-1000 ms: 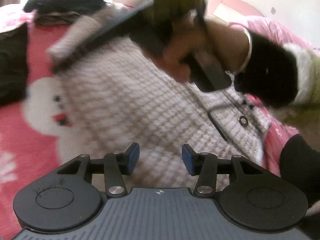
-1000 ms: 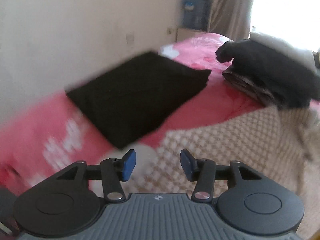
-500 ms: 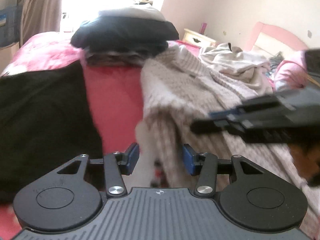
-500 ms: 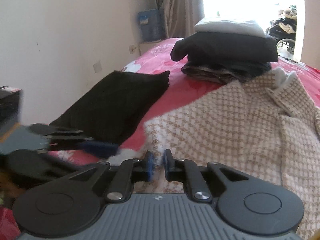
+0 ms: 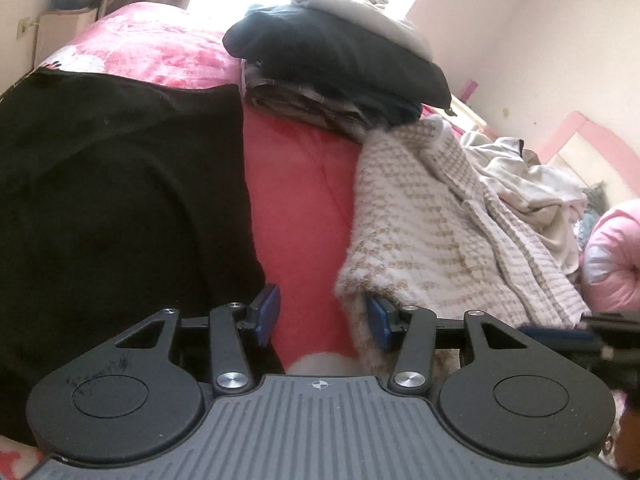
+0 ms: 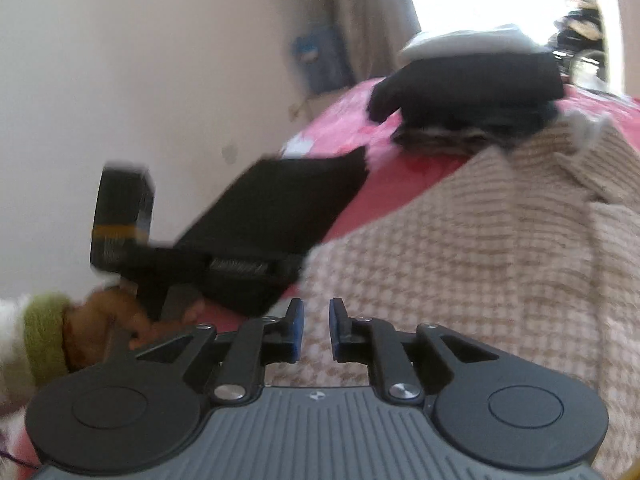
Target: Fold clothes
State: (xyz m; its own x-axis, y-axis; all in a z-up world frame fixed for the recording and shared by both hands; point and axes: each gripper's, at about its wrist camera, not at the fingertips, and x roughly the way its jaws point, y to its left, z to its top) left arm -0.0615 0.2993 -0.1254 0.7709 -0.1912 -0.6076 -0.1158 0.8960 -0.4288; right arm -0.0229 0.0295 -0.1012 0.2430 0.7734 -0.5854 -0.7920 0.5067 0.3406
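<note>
A beige-and-white checked knit garment [image 5: 420, 232] lies spread on the red bedspread [image 5: 296, 200]. My left gripper [image 5: 324, 318] is open at its near corner: the furry hem touches the right pad, and bare bedspread shows in the rest of the gap. My right gripper [image 6: 317, 328] has its pads drawn close together, pinching the same garment's [image 6: 480, 260] near hem. In the left wrist view one blue fingertip [image 5: 556, 334] of the right gripper shows at that hem. A hand [image 6: 108, 320] in a green cuff holds the left tool at the left.
A flat folded black garment [image 5: 120, 200] lies left of the checked one. Behind stands a stack of folded dark clothes [image 5: 340, 60] topped by a grey piece. Crumpled pale clothes [image 5: 532, 184] and a pink pillow [image 5: 616, 256] lie at the right. A wall [image 6: 140, 80] runs along the bed's left side.
My right gripper's jaws went from wide apart to nearly together at the checked garment's hem. The left gripper swung from above the garment down to its near corner. Both views rolled.
</note>
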